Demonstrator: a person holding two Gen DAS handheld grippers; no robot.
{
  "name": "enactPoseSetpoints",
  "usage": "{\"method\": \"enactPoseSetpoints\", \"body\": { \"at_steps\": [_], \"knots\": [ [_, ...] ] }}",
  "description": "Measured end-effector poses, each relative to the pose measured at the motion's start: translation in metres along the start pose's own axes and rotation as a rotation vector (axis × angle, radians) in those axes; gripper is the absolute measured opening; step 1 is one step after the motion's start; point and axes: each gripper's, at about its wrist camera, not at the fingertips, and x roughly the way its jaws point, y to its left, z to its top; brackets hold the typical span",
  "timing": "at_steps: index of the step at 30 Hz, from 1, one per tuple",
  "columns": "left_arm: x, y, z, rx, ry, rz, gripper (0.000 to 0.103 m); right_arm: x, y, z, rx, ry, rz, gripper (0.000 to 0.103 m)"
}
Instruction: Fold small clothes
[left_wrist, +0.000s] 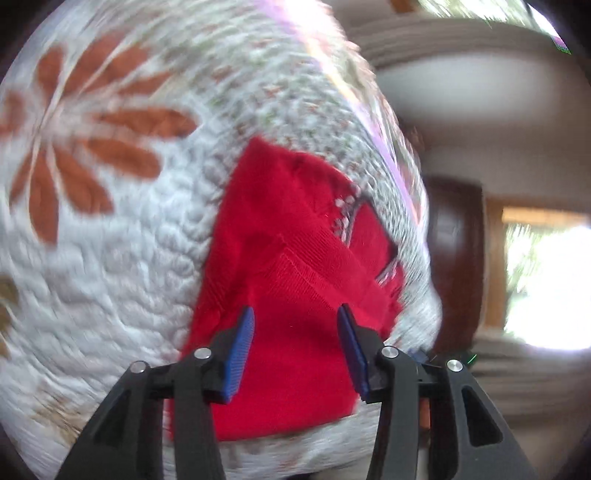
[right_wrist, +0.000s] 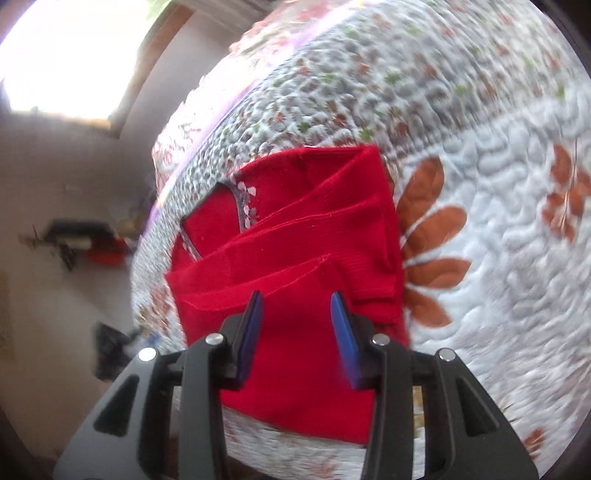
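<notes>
Two grippers of mine hang over one red garment, which lies folded into overlapping layers on a white quilted bedspread. My left gripper has its blue pads spread apart with nothing between them but the red knit seen beyond; whether they touch the cloth I cannot tell. My right gripper is spread the same way, empty, above the near part of the same garment. A grey trim with pale flower shapes shows at the garment's far end. Big rust-brown petals are printed on the bedspread just beside the red cloth. Past the bed's edge I see a bright window, dark wooden furniture, and blurred clutter on the floor. Both views are smeared.
</notes>
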Motion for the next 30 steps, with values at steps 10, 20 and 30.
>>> {"method": "enactPoseSetpoints", "body": {
  "at_steps": [10, 20, 30],
  "knots": [
    [0.062, -0.025, 0.031, 0.286, 0.120, 0.188, 0.048, 0.060, 0.012, 0.005, -0.230, 0.079, -0.172, 0.041],
    [0.092, -0.025, 0.035, 0.349, 0.170, 0.238, 0.016, 0.087, 0.011, 0.007, -0.337, 0.112, -0.223, 0.045],
    [0.082, -0.047, 0.023, 0.380, 0.115, 0.246, 0.004, 0.098, 0.025, -0.002, -0.356, 0.133, -0.198, 0.004]
  ]
}}
